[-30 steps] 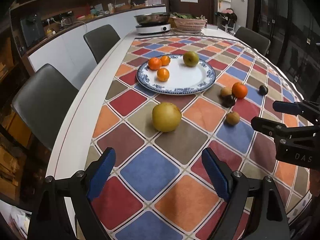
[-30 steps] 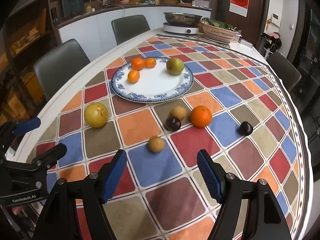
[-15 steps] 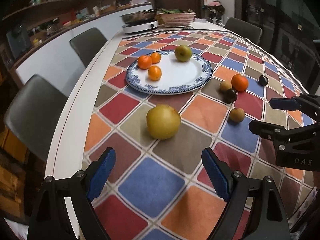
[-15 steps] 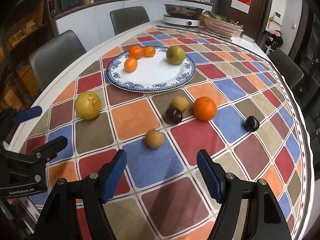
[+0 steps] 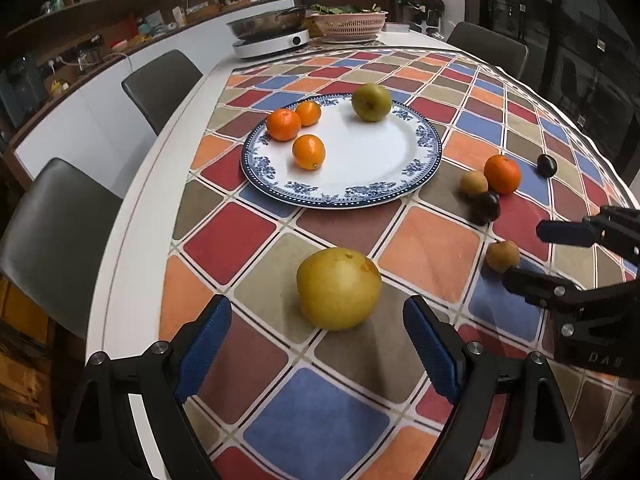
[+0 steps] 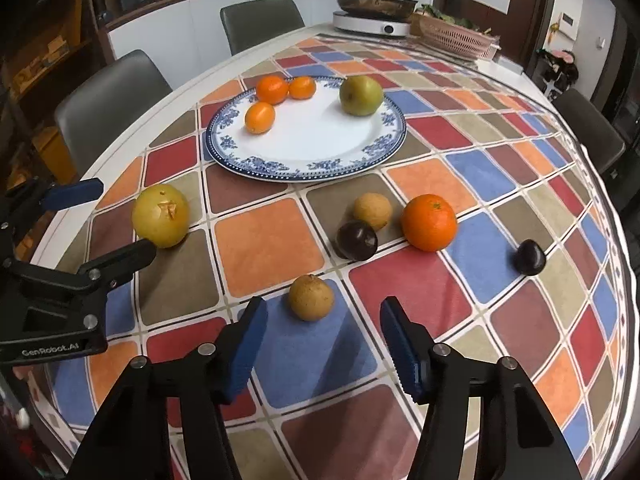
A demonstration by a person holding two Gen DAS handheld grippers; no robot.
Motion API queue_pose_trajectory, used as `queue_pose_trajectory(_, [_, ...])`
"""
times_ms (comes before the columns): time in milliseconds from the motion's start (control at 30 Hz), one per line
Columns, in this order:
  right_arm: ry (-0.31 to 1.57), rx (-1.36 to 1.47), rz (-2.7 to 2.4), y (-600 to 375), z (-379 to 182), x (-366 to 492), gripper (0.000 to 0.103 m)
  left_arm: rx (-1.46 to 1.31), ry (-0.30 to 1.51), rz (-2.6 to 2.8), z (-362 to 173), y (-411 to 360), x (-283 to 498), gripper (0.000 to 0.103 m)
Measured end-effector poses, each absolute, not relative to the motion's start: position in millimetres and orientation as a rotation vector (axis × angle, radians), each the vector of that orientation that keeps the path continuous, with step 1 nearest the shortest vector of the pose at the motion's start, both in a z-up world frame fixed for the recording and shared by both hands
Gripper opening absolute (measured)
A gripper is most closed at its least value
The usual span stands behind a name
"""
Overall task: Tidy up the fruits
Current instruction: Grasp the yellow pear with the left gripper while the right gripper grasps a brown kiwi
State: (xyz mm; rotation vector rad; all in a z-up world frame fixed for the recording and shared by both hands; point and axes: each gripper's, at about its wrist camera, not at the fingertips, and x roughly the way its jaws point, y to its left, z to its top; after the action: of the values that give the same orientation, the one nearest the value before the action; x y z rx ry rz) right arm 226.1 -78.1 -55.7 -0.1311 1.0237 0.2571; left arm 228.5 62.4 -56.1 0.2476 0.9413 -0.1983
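Both tools gape: left (image 5: 316,344) at pear (image 5: 338,288), right (image 6: 322,338) at longan (image 6: 311,297).

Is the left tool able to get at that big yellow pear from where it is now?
Probably yes. The left tool is open, the big yellow pear sits just ahead between its fingers, and nothing lies between them.

The left gripper (image 6: 92,220) body read "GenRobot.AI"; the right gripper (image 5: 560,254) body showed partial letters "DAS".

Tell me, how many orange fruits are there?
4. Three orange fruits sit on the plate: two touching at the back, one in front. A bigger one lies on the tablecloth. None look hidden.
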Motion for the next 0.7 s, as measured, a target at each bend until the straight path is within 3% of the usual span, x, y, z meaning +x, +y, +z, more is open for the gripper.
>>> queue_pose_trajectory(333, [1.047,-0.124,0.277,-76,-63,231,0.054,0.242,0.966,-0.19,-65,58,244,0.088])
queue_pose_trajectory(433, [1.052,-0.12,0.282,-75,-64,234,0.048,0.231,0.975,-0.191,-67,58,247,0.086])
queue_pose_trajectory(567, [1.051,-0.118,0.283,-76,-64,238,0.048,0.23,0.986,-0.186,-69,57,251,0.077])
queue_pose_trajectory(700, [1.06,-0.123,0.294,-75,-66,240,0.04,0.218,0.994,-0.189,-70,57,252,0.068])
